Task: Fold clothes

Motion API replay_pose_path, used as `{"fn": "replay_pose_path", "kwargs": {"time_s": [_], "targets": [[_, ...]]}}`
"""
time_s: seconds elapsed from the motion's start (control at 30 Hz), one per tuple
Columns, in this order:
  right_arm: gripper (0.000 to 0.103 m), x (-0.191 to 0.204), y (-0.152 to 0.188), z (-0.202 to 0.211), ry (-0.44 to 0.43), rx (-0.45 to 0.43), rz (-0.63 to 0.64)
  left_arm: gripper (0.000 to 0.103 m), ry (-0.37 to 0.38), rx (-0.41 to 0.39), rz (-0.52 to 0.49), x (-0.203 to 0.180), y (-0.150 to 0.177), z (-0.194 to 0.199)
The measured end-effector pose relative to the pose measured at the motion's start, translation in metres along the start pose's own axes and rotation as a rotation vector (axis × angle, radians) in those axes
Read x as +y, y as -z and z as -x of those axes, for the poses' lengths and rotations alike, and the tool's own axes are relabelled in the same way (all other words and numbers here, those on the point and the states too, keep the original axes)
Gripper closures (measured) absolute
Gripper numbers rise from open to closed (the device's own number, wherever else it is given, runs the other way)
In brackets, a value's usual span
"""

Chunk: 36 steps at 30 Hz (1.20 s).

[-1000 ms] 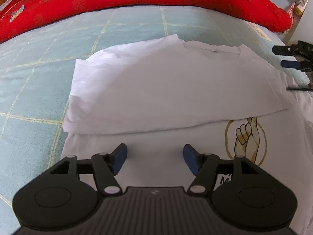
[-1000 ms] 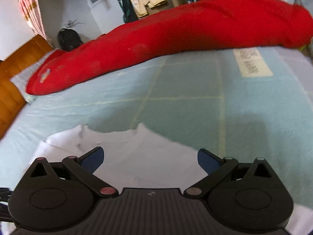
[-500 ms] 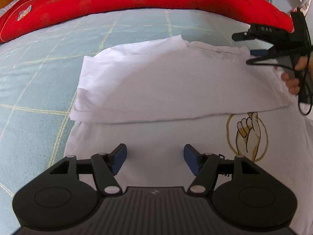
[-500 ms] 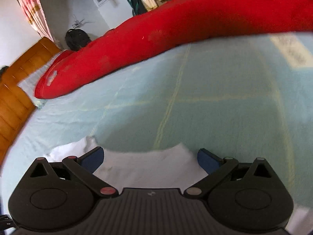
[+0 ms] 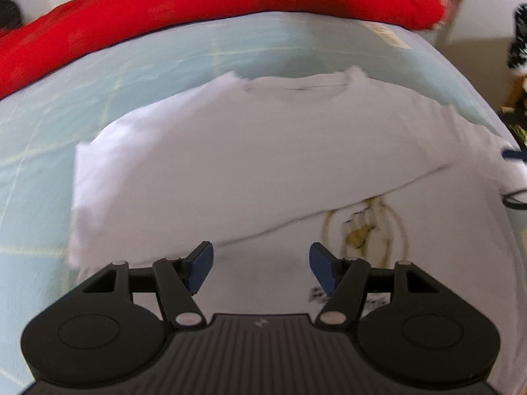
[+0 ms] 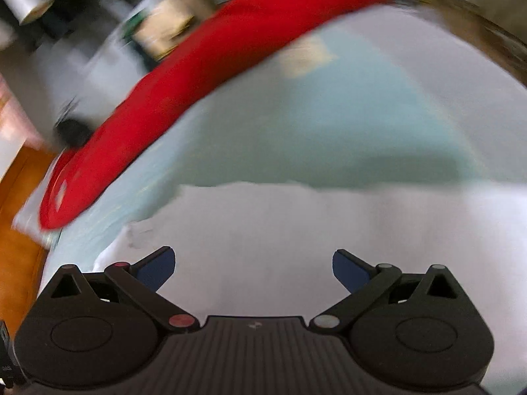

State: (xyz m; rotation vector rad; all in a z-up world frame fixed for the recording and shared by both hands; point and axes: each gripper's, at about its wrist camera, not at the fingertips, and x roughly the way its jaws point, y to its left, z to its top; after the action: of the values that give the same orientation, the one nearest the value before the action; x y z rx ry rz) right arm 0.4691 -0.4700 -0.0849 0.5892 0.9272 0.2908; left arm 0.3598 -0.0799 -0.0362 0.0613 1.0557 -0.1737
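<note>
A plain white cotton T-shirt (image 5: 230, 164) carries a gold ring-shaped print (image 5: 365, 227) with some small black lettering near its right side, and it lies on a pale blue-green bed cover (image 5: 164, 65) crossed by thin cream grid lines. At the far edge runs a long bright red quilt roll (image 5: 214, 3) with a faint darker red pattern, and an orange-brown wooden headboard (image 6: 16, 230) shows at the far left. Both black plastic grippers, left (image 5: 260, 268) and right (image 6: 253, 268), have dark blue pads.

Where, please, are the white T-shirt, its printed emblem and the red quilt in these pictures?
T-shirt (image 5: 230, 171): left wrist view, on the folded-over upper layer.
Emblem (image 5: 362, 227): left wrist view, on the yellow print inside its ring.
Quilt (image 5: 230, 3): left wrist view, on its middle, along the bed's far side.
</note>
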Motion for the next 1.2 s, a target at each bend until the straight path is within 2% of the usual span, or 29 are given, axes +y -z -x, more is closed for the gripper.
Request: {"fn": "replay_pose_path", "kwargs": {"time_s": [0.13, 0.27, 0.37, 0.47, 0.63, 0.77, 0.83, 0.97, 1.1, 1.2], "targets": [[0.0, -0.054, 0.035, 0.054, 0.138, -0.087, -0.161, 0.037, 0.052, 0.013, -0.057, -0.026, -0.012, -0.004], [0.0, -0.097, 0.064, 0.094, 0.139, -0.207, -0.351, 0.037, 0.088, 0.008, -0.148, -0.055, -0.018, -0.005], [0.0, -0.113, 0.066, 0.111, 0.12, -0.313, -0.411, 0.037, 0.108, 0.005, -0.2, -0.071, -0.021, -0.006], [0.0, -0.133, 0.059, 0.113, 0.084, -0.367, -0.446, 0.037, 0.119, 0.01, -0.232, -0.086, -0.024, -0.008], [0.0, -0.152, 0.055, 0.101, 0.184, -0.328, -0.498, 0.037, 0.127, 0.017, -0.253, -0.095, -0.026, -0.009], [0.0, -0.156, 0.068, 0.119, 0.171, -0.362, -0.613, 0.037, 0.127, 0.026, -0.231, -0.095, -0.025, -0.009], [0.0, -0.159, 0.076, 0.125, 0.111, -0.386, -0.656, 0.037, 0.137, 0.032, -0.213, -0.095, -0.024, -0.01], [0.0, -0.174, 0.094, 0.109, 0.056, -0.379, -0.816, 0.037, 0.144, 0.044, -0.203, -0.096, -0.021, -0.013], [0.0, -0.187, 0.111, 0.107, -0.005, -0.486, -0.94, 0.037, 0.146, 0.056, -0.197, -0.093, -0.019, -0.015], [0.0, -0.188, 0.11, 0.104, 0.002, -0.532, -0.971, 0.037, 0.146, 0.062, -0.182, -0.09, -0.018, -0.016]]}}
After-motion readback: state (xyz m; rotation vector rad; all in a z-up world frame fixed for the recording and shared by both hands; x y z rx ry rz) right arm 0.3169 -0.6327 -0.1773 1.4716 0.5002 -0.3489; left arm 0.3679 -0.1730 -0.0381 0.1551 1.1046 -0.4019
